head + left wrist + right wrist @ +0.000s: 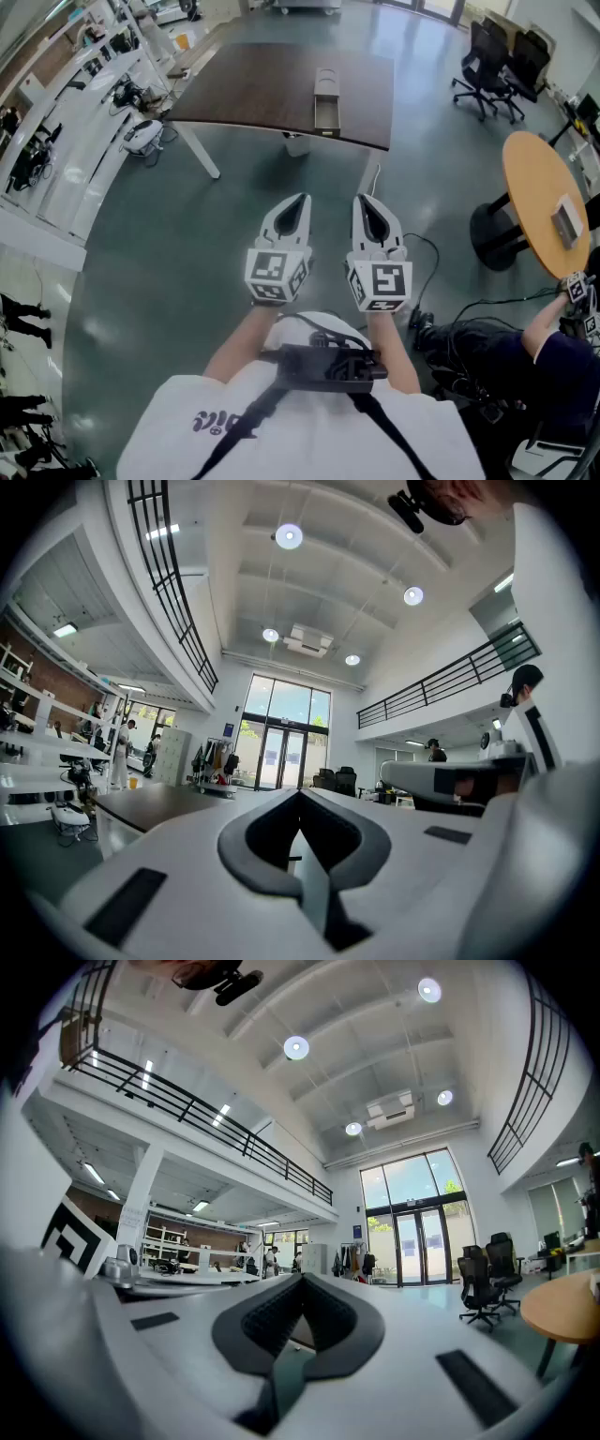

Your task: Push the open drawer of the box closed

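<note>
In the head view a small grey box [325, 81] stands on a dark brown table [253, 84], and its drawer [326, 112] is pulled out toward the table's near edge. Both grippers hang over the floor well short of the table, side by side and pointing at it. The left gripper [300, 202] is shut with nothing between its jaws, and its tips meet in the left gripper view [300, 791]. The right gripper [362, 202] is shut and empty too, its pads closed together in the right gripper view [302, 1279].
A round wooden table [539, 187] with a small grey device [566, 221] stands at the right. Black office chairs [495, 61] are at the back right. Another person [553, 352] sits low right among cables. White workbenches [70, 122] line the left.
</note>
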{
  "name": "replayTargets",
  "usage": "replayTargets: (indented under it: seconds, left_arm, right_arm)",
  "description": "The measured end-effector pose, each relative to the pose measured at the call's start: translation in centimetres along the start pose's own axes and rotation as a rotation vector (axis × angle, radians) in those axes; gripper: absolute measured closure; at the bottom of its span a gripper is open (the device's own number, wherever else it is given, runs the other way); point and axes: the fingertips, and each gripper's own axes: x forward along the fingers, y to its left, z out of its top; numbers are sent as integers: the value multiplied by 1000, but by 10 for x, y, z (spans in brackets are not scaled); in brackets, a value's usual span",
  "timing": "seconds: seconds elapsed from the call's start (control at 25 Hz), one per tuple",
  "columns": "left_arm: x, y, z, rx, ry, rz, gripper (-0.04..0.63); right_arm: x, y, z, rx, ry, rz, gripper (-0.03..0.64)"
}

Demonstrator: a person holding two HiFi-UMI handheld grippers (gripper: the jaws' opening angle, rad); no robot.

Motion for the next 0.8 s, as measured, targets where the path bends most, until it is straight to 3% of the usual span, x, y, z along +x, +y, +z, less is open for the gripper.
replayTargets:
  seconds: [0.4,0.64,0.8]
  left_arm:
    - [3,-52,-15,29,4,23,583]
    - [-13,-79,-24,41,29,-52,583]
    - [-13,-92,-24,15,10,-29,583]
  right_arm:
    - [-38,-47,-28,76,42,-39,611]
    - [-56,-48,-43,140,61,-5,611]
    - [-69,-59,-47,101,82,-6,611]
